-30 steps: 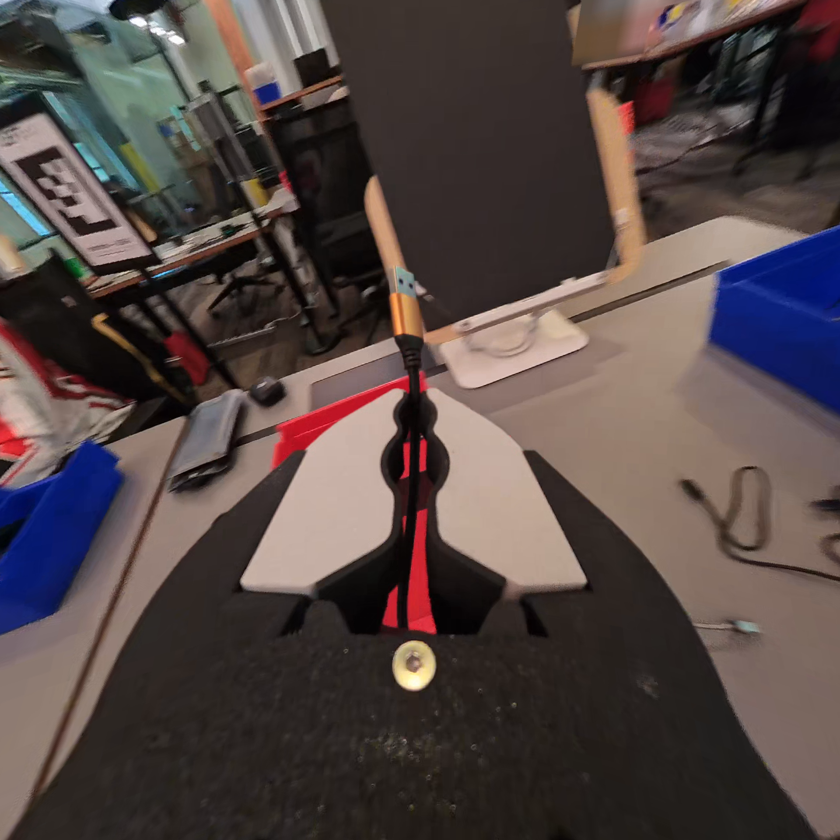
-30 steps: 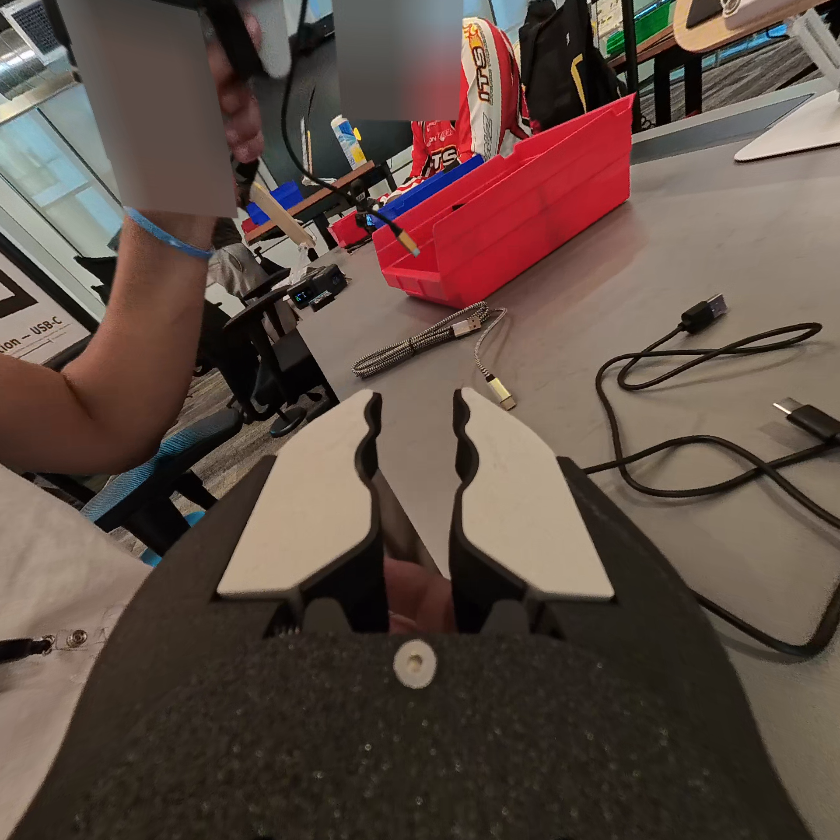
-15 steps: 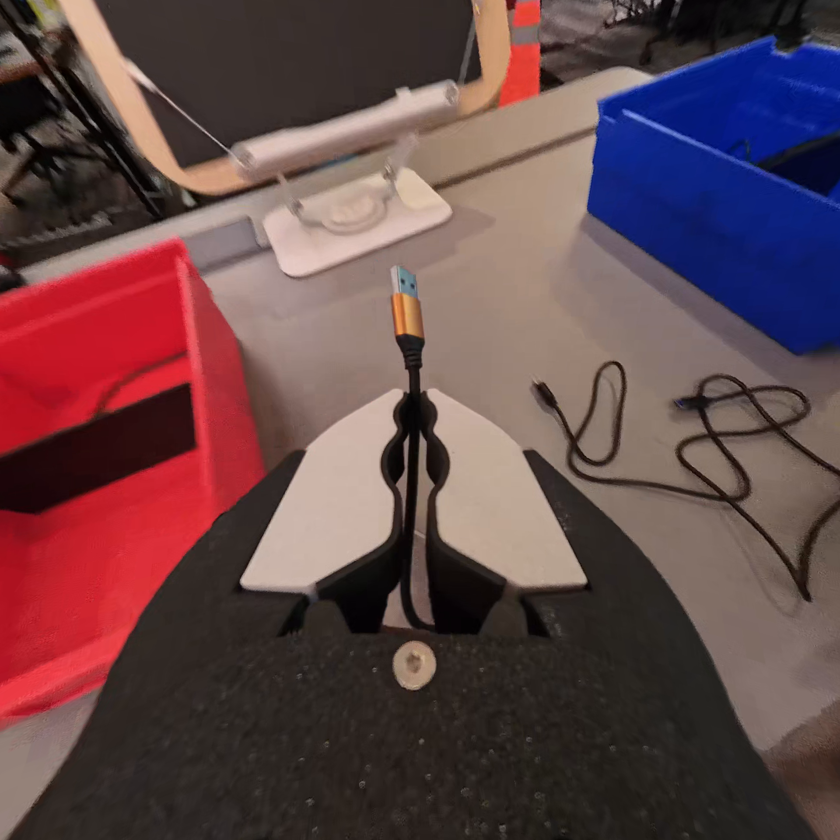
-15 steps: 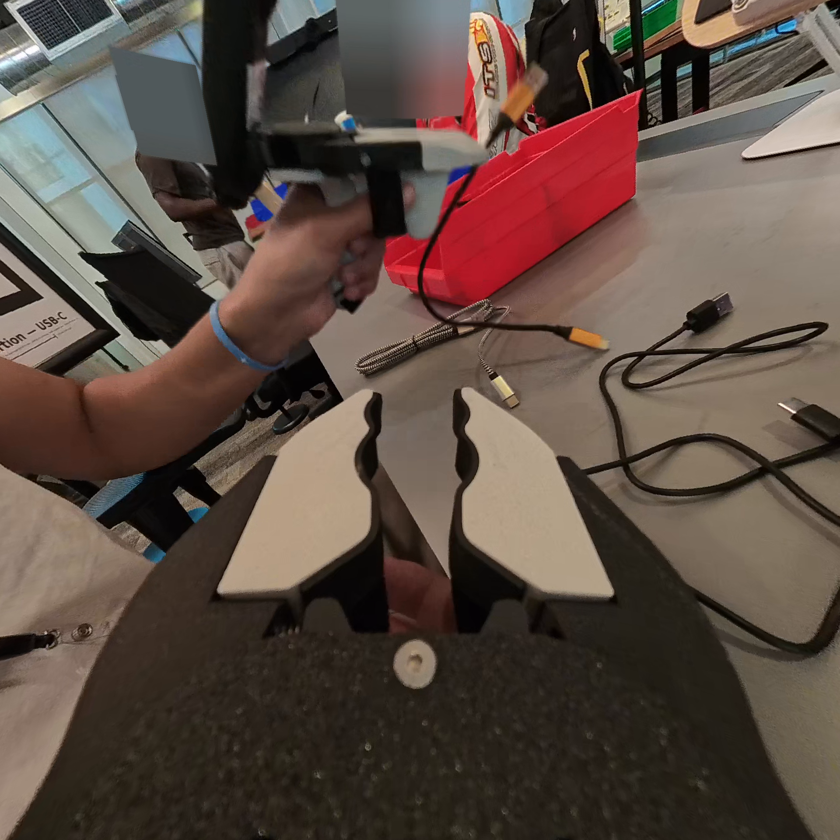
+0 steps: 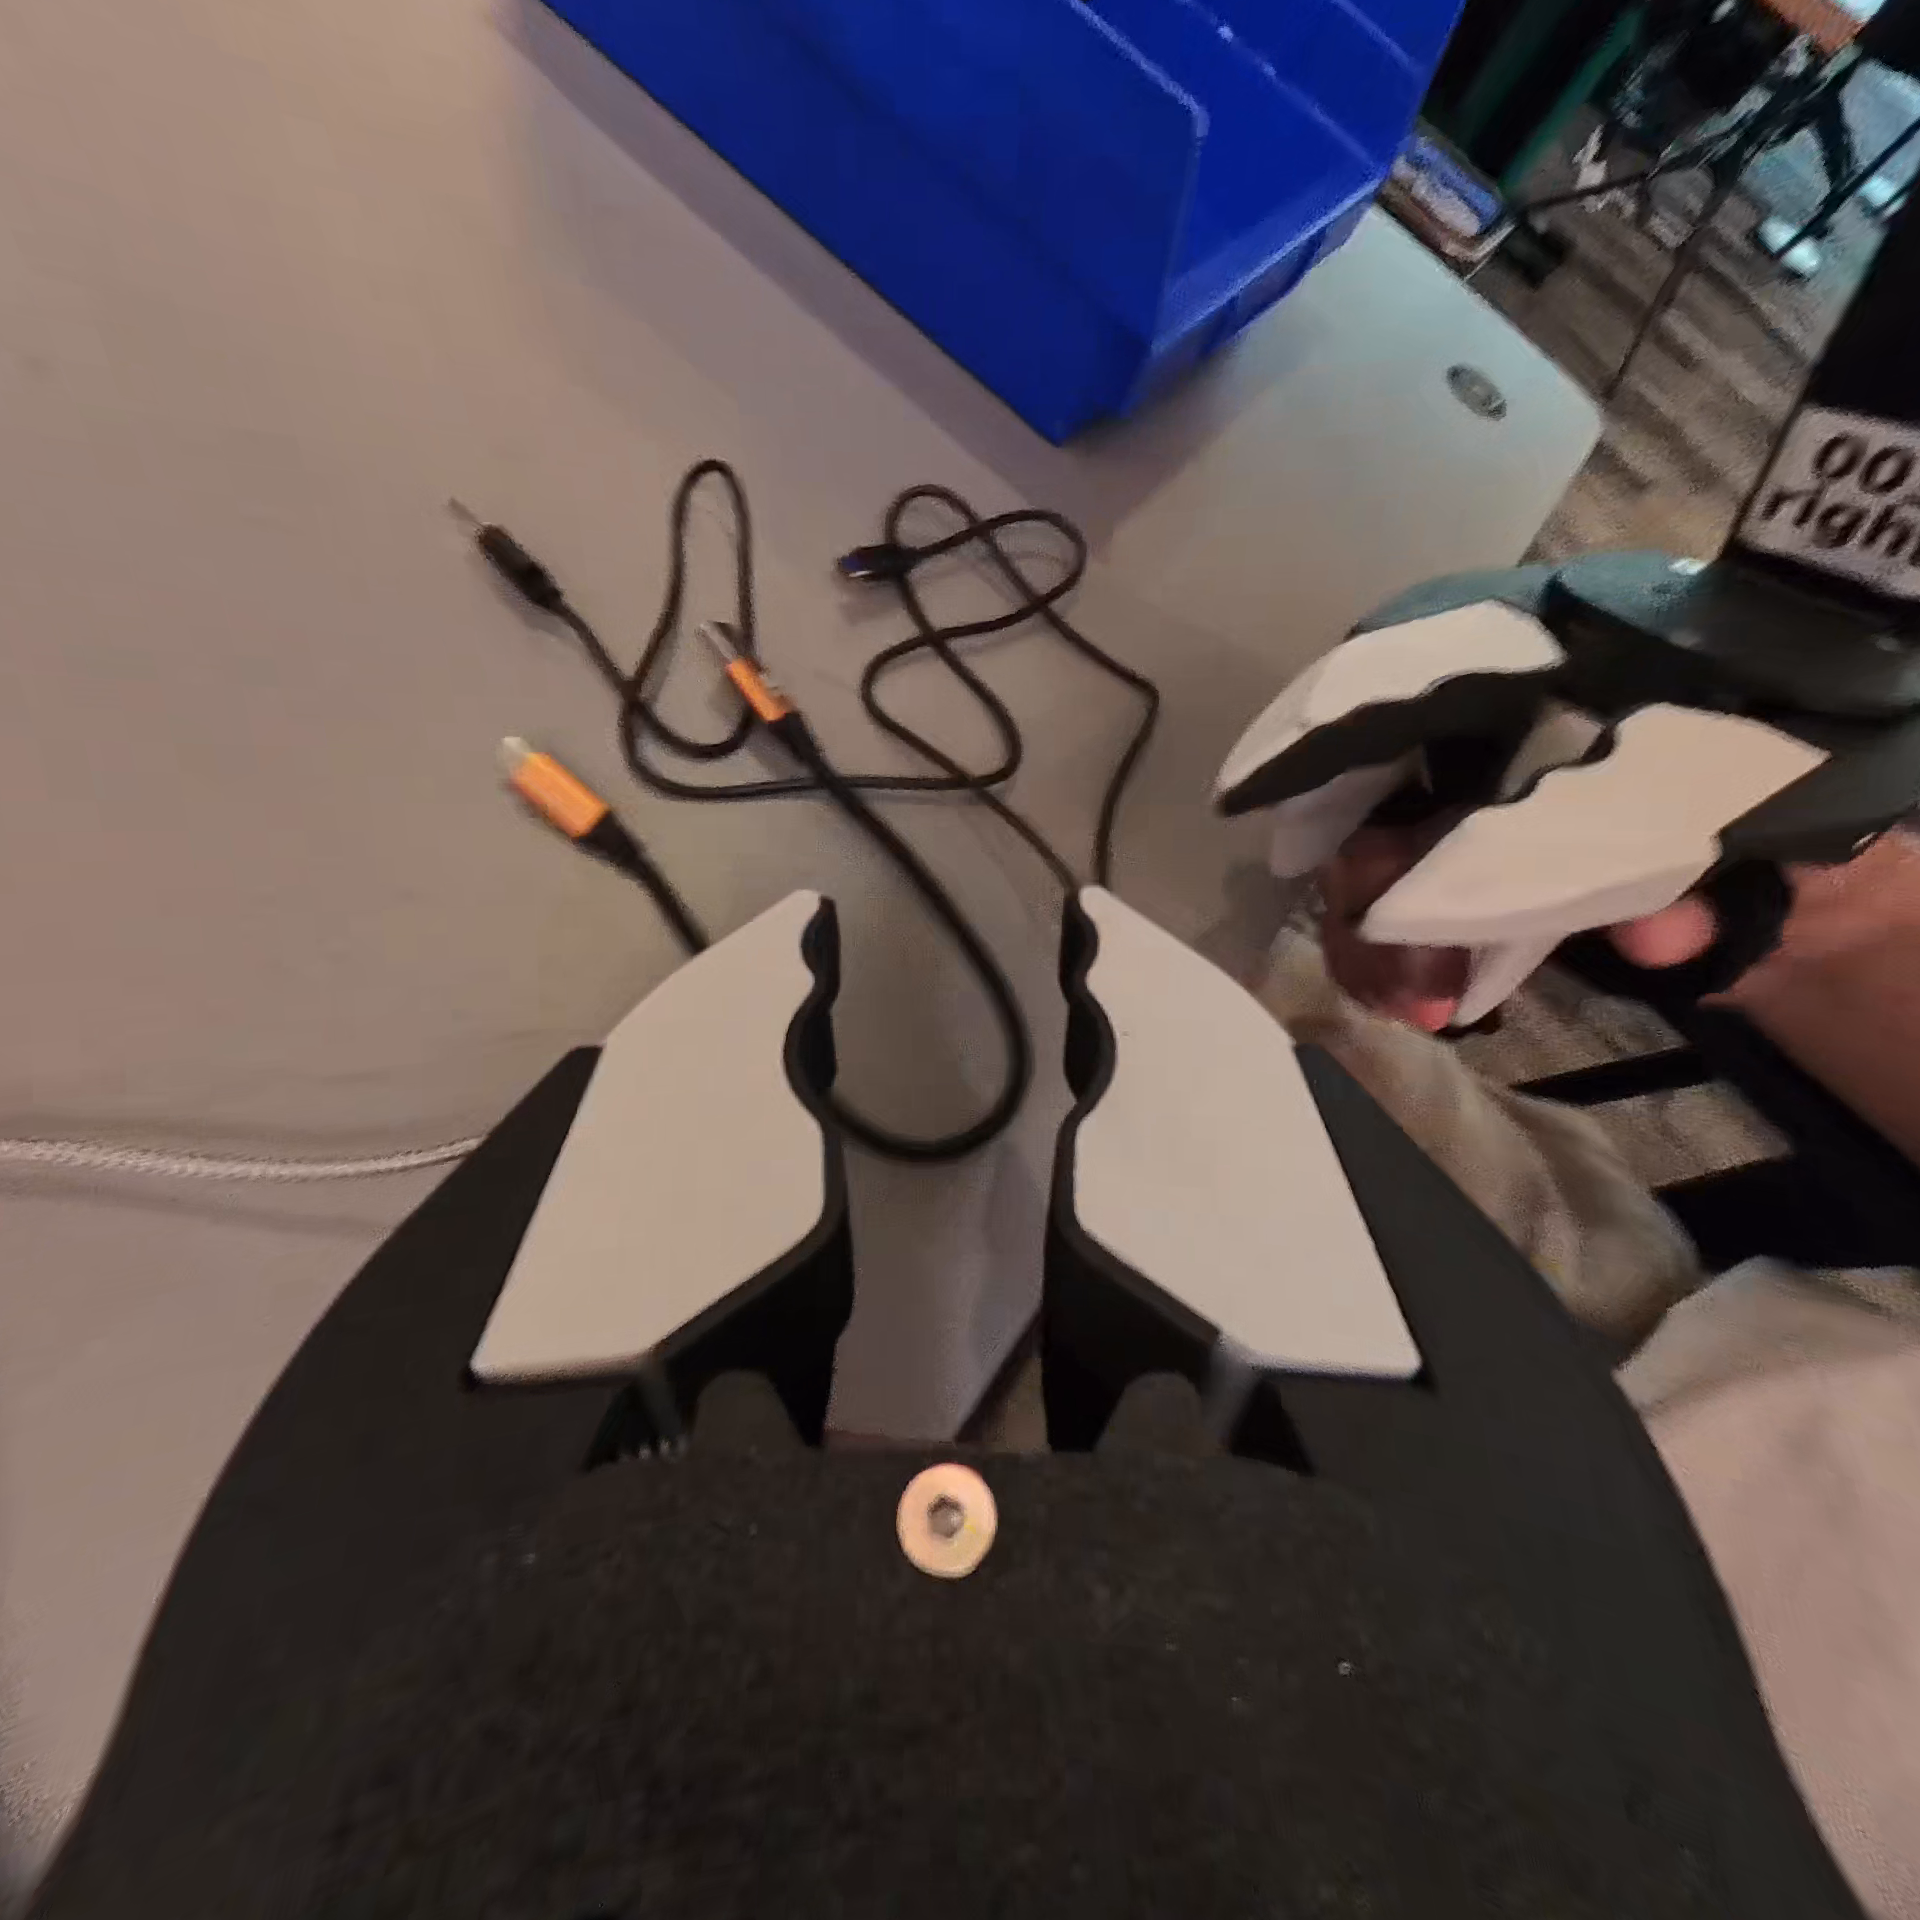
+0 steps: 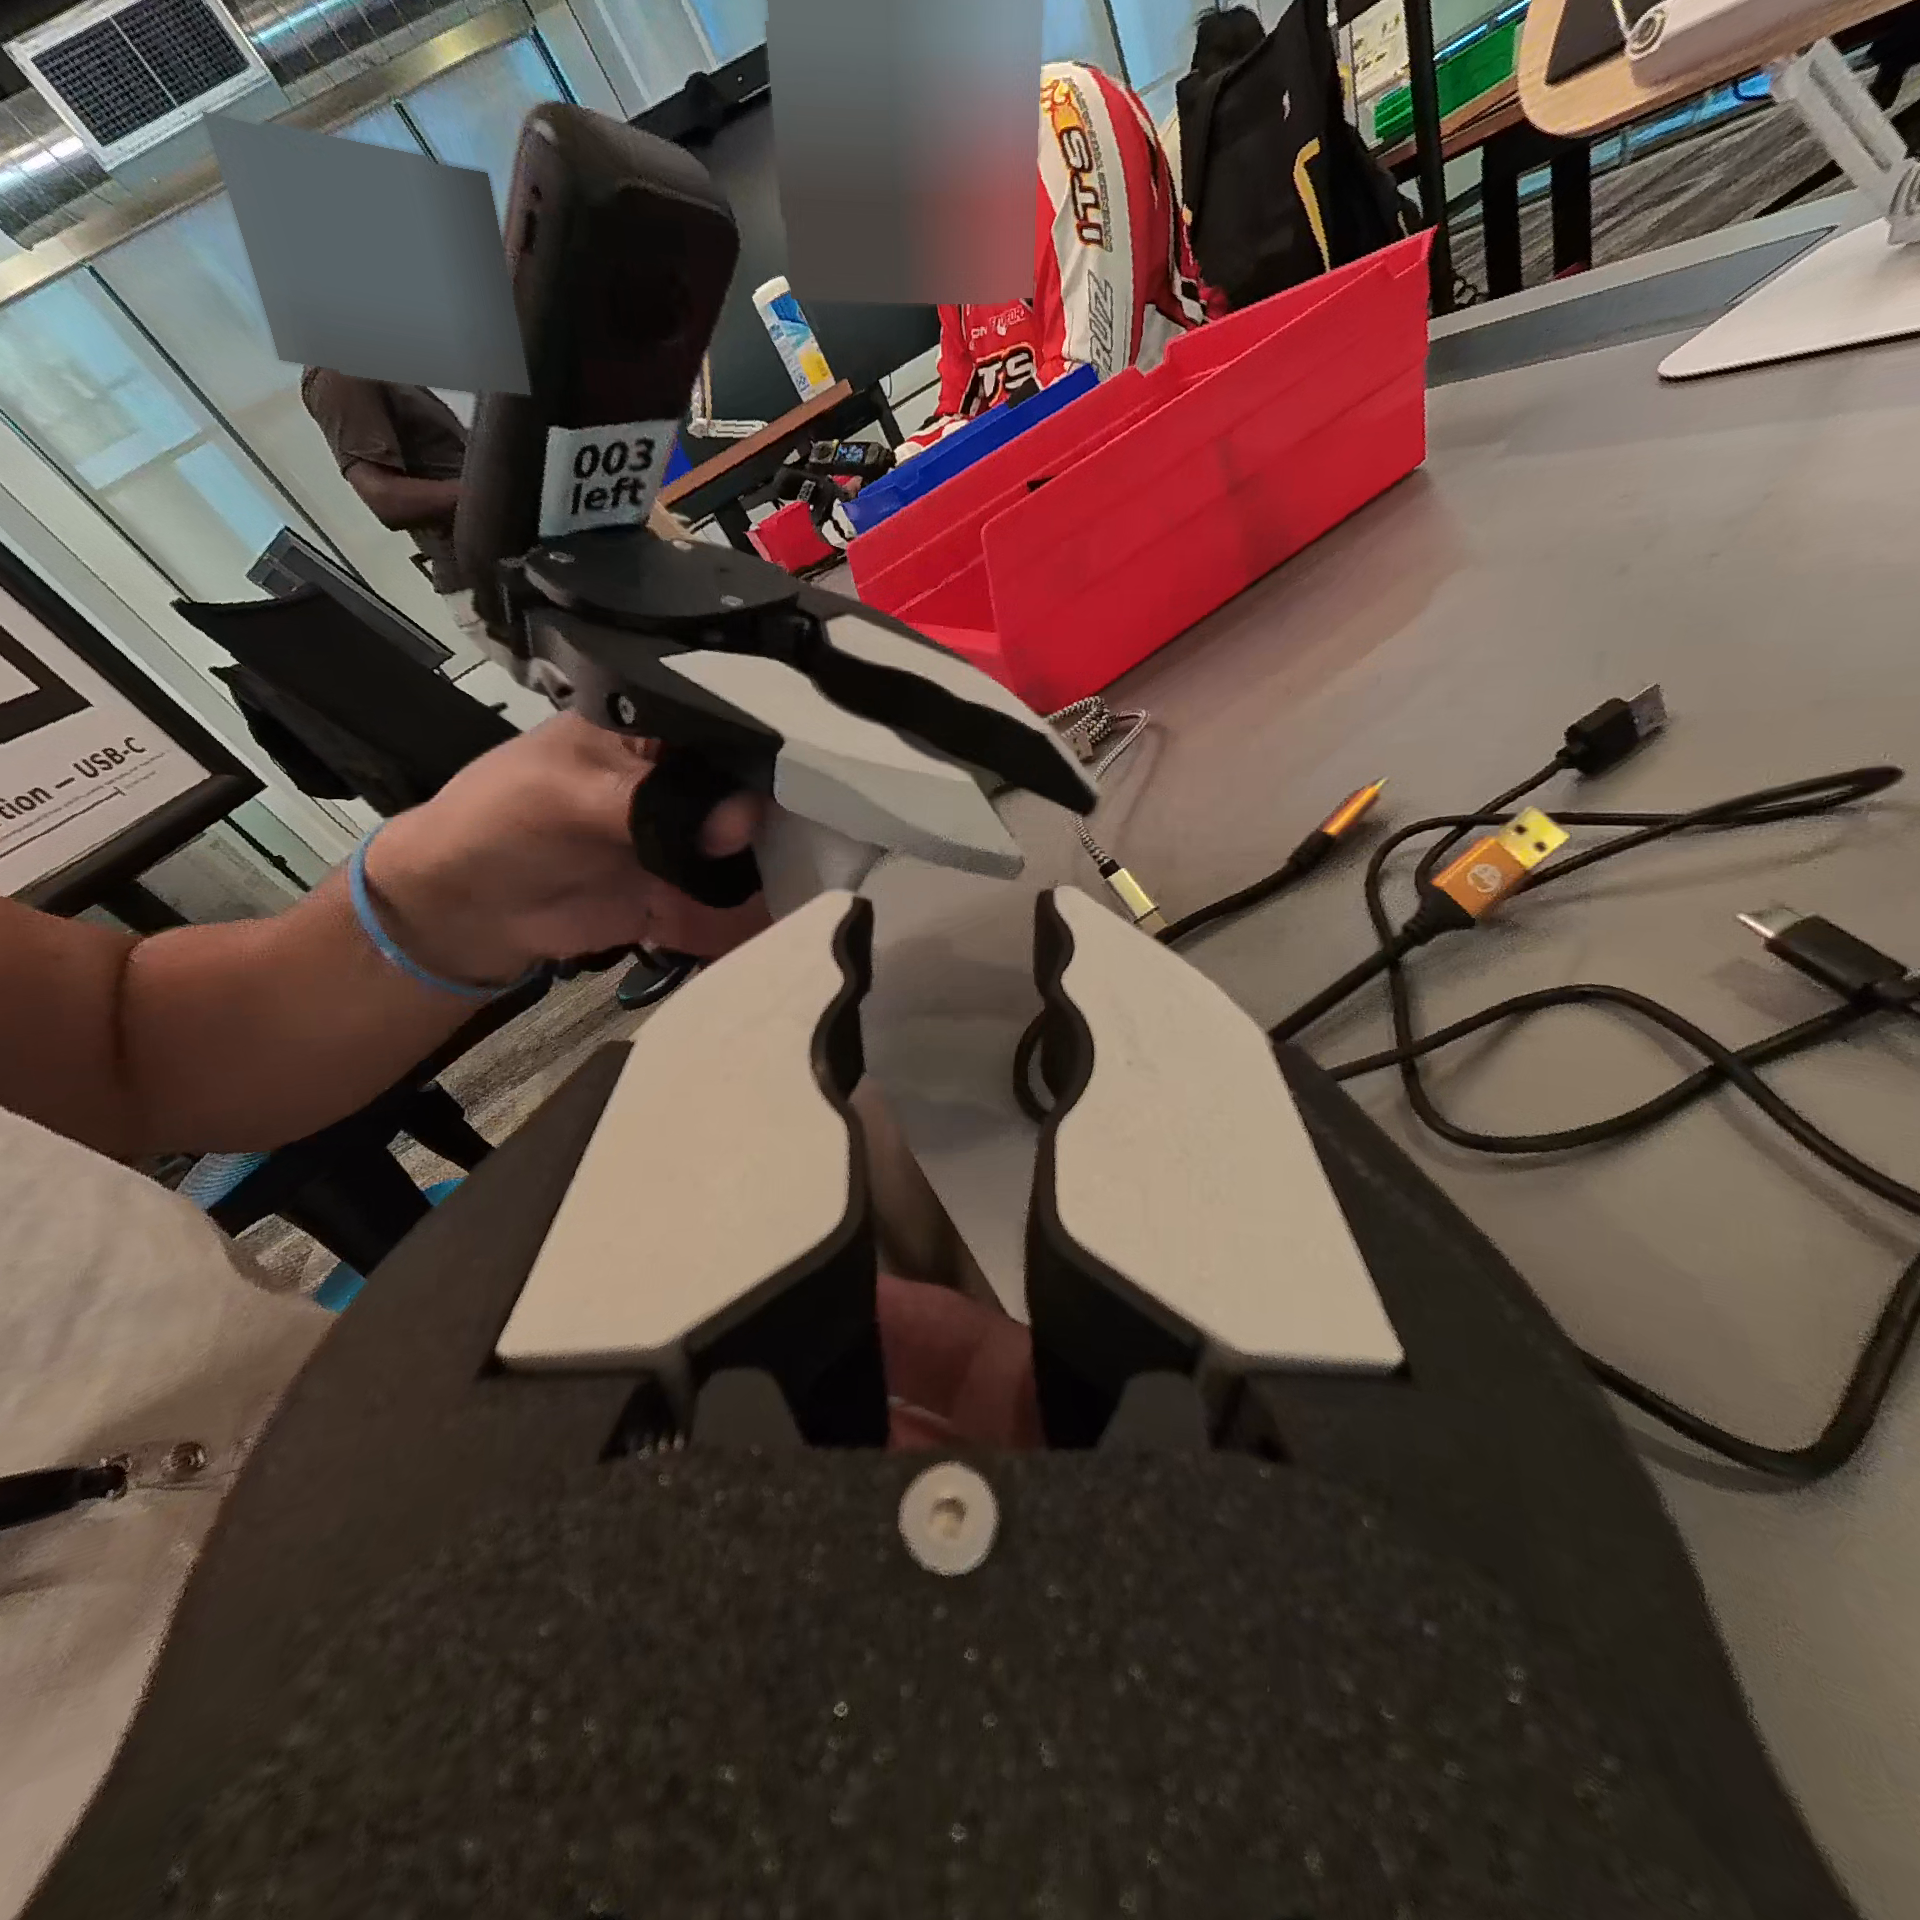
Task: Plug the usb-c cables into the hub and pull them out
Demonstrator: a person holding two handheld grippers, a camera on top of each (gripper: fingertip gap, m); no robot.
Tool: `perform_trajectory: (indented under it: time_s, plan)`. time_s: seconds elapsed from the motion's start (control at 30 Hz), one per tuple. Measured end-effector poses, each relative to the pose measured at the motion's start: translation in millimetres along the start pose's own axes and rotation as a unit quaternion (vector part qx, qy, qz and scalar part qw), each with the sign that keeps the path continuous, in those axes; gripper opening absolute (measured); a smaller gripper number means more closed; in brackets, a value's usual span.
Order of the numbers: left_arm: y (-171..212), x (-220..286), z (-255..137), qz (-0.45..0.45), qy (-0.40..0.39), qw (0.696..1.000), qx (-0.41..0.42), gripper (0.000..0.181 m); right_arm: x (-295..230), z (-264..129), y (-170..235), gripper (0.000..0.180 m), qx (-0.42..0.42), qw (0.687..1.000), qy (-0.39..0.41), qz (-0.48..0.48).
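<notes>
Both grippers, L point(image 5: 945, 925) and R point(image 6: 951, 914), hover spread and empty over the table point(image 5: 260, 364), cables point(image 5: 914, 644) lying loose near the blue bin point(image 5: 987, 177); they look light and floppy, so grab the stiff orange plug point(image 6: 1486, 873), not the cord; no hub visible.

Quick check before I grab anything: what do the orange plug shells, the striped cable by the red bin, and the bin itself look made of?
Orange plug shells: likely anodised metal, with a satin sheen and crisp edges. Striped cable: braided fabric sleeve, with a black-and-white weave pattern. Red bin: moulded plastic, with a smooth semi-gloss, thin uniform walls.
</notes>
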State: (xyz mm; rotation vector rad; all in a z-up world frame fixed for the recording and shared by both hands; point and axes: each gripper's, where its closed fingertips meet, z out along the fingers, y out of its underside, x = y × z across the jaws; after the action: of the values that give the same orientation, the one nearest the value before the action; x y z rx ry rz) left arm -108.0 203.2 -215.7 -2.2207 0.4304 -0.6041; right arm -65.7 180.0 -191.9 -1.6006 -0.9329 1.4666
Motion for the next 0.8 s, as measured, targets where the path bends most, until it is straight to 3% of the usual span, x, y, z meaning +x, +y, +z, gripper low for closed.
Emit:
perform_trajectory:
  time_s: [0.13,0.2,0.33,0.37,0.43,0.5,0.63,0.8]
  plan:
    - [19.3,-53.2,-22.6,0.104,-0.038,0.992,-0.063,0.029,0.1,0.1,-0.2,0.029,0.001,1.0,0.001,0.0]
    - [34.1,-84.6,-26.5,0.204,-0.083,0.969,-0.115,0.029,-1.2,1.6,1.1,0.029,-0.002,1.0,-0.002,0.0]
    - [56.6,-96.4,-10.9,0.332,-0.082,0.921,-0.187,0.033,-4.1,5.5,4.6,0.029,-0.012,1.0,-0.007,-0.006]
    - [54.2,-98.8,-6.2,0.343,-0.094,0.916,-0.185,0.02,-4.1,5.9,5.5,0.029,-0.015,1.0,-0.007,-0.008]
    - [48.7,-104.9,-0.2,0.35,-0.114,0.91,-0.192,0.011,-3.1,5.3,5.7,0.029,-0.016,1.0,-0.004,-0.01]
    - [35.2,-114.0,3.8,0.309,-0.153,0.921,-0.182,0.004,-1.2,3.9,4.3,0.029,-0.013,1.0,0.0,-0.009]
    - [13.1,-153.7,-1.5,0.124,-0.273,0.943,-0.146,0.002,1.0,1.7,1.5,0.029,-0.005,1.0,-0.001,0.001]
    - [3.7,-169.4,9.2,-0.02,-0.252,0.963,-0.095,0.003,-2.1,2.4,2.0,0.029,-0.005,1.0,-0.009,0.005]
